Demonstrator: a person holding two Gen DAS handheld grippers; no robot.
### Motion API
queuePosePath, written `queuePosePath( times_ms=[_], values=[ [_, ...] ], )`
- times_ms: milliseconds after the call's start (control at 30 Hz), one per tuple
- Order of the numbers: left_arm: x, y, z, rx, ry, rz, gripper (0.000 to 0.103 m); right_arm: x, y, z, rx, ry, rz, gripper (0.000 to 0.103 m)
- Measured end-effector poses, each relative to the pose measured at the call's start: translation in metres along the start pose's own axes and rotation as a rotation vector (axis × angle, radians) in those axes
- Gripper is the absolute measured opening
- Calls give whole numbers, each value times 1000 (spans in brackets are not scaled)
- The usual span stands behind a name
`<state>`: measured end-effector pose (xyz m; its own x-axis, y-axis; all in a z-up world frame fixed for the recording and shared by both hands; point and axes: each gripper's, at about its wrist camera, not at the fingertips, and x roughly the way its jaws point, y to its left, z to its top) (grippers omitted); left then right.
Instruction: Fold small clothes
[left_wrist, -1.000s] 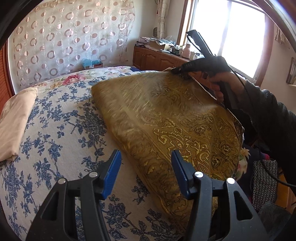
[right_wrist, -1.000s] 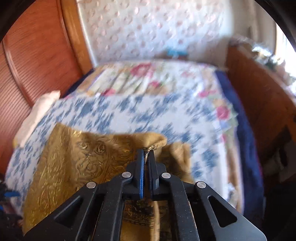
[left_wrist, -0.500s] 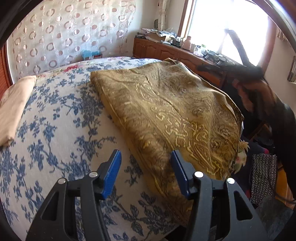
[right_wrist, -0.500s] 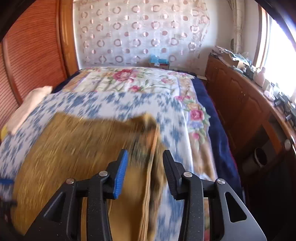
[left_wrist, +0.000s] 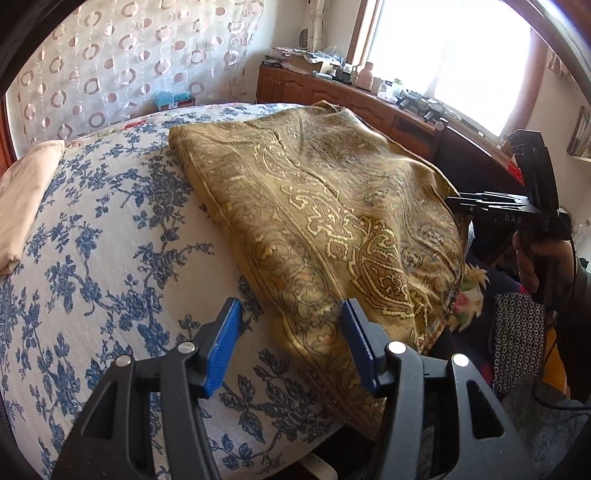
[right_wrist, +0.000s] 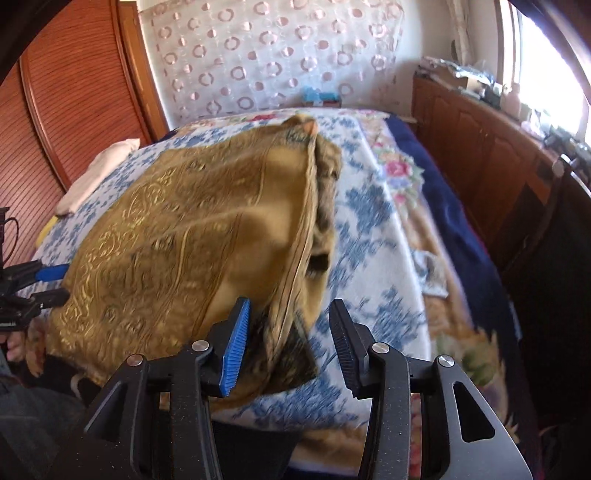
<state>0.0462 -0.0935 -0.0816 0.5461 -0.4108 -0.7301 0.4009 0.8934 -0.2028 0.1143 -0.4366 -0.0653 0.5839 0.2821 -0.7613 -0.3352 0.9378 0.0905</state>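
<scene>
A gold paisley cloth (left_wrist: 317, 206) lies folded over on the blue-flowered bedspread (left_wrist: 96, 258); it also shows in the right wrist view (right_wrist: 192, 236). My left gripper (left_wrist: 290, 345) is open and empty, just above the cloth's near edge. My right gripper (right_wrist: 288, 343) is open and empty, with the cloth's layered near corner showing between its fingers. The right gripper also shows in the left wrist view (left_wrist: 458, 205) at the cloth's right edge, and the left gripper shows in the right wrist view (right_wrist: 55, 284) at the cloth's left edge.
A folded peach cloth (left_wrist: 26, 199) lies at the bed's left side. A wooden cabinet (left_wrist: 369, 107) with clutter runs under the window. A wooden wardrobe (right_wrist: 74, 92) stands behind the bed. A dark dotted bag (left_wrist: 517, 347) sits beside the bed.
My right gripper has let go of the cloth's far corner, opened, and pulled back to the near right edge. The cloth has dropped flat, folded over. My left gripper has barely moved.
</scene>
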Motion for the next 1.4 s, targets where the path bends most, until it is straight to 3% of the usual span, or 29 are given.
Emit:
queuePosePath(
  times_ms=[167, 267, 300, 333, 467, 667, 767, 833, 900, 1233, 1400],
  values=[
    [0, 0, -2, -6, 4, -7, 55, 7, 4, -9, 3, 34, 27, 40],
    [1, -1, -4, -12, 14, -35, 55, 2, 7, -16, -20, 11, 29, 19],
    [1, -1, -5, -13, 13, -39, 55, -1, 8, -16, -26, 0, 50, 5],
    [1, -2, -5, -12, 12, -37, 55, -6, 7, -15, -21, -24, 52, 4],
    [0, -2, -5, -14, 15, -33, 55, -30, -6, -13, 48, -106, 72, 3],
    [2, -7, -7, -1, 26, -66, 55, -24, -1, -13, 32, -81, 74, 3],
    [2, -9, -8, 5, 32, -88, 36, -25, 0, -12, 42, -88, 90, 3],
    [3, -7, -8, -5, 39, -103, 9, -29, -1, -11, 46, -104, 108, 3],
    [-1, -7, -5, -2, 30, -121, 2, -35, -2, -7, 53, -130, 133, 3],
    [-49, -1, 58, -29, -160, -160, 1, -61, -2, 47, 76, -282, 199, 3],
    [-54, -3, 74, -11, -175, -140, 1, -51, 4, 71, 32, -259, 149, 3]
  ],
)
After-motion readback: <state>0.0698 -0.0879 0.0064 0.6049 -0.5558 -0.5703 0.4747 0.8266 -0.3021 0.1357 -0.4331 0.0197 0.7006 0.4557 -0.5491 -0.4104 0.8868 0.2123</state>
